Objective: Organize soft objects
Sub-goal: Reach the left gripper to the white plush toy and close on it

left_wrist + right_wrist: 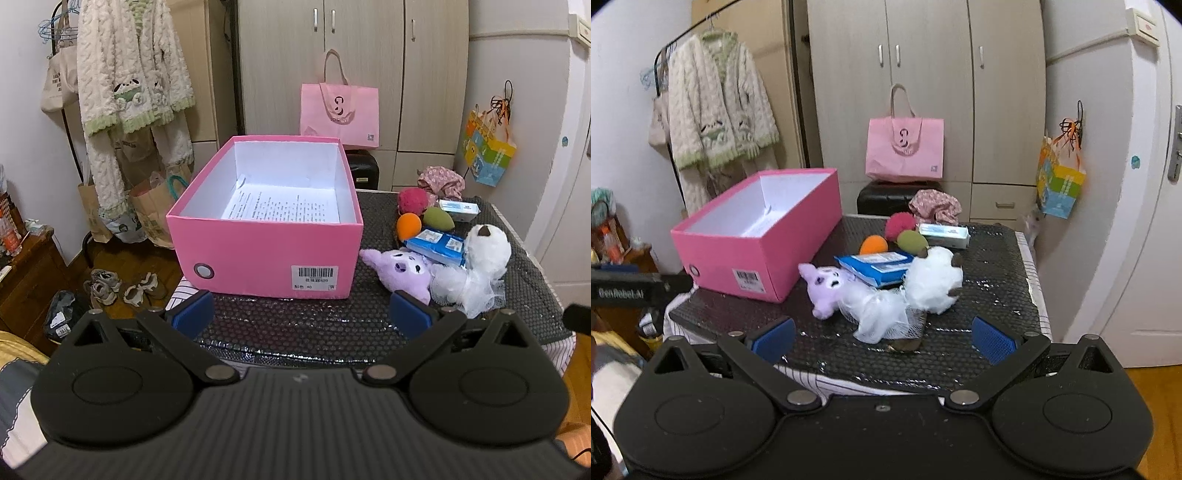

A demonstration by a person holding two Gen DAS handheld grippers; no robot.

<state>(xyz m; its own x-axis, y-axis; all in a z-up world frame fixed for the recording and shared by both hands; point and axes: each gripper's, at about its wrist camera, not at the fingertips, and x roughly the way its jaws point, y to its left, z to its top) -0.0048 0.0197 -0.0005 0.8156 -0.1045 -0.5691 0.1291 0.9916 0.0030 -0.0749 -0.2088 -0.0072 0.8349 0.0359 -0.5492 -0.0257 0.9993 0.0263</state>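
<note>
Table-top pink box (258, 254) with barcode label (314, 277)

Beige wardrobe (354, 74) fills back wall, metal handles on doors. Clothes rack at left holds fluffy cream robe (129, 85). Wooden floor (122, 258) below, shoes (107, 288) near rack. White door (1137, 206) at right. Pink paper bag (905, 151) atop black suitcase (882, 197).

pink paper bag (339, 112) | black suitcase (886, 197) | wardrobe (354, 55) | shoes (122, 286)
</note>
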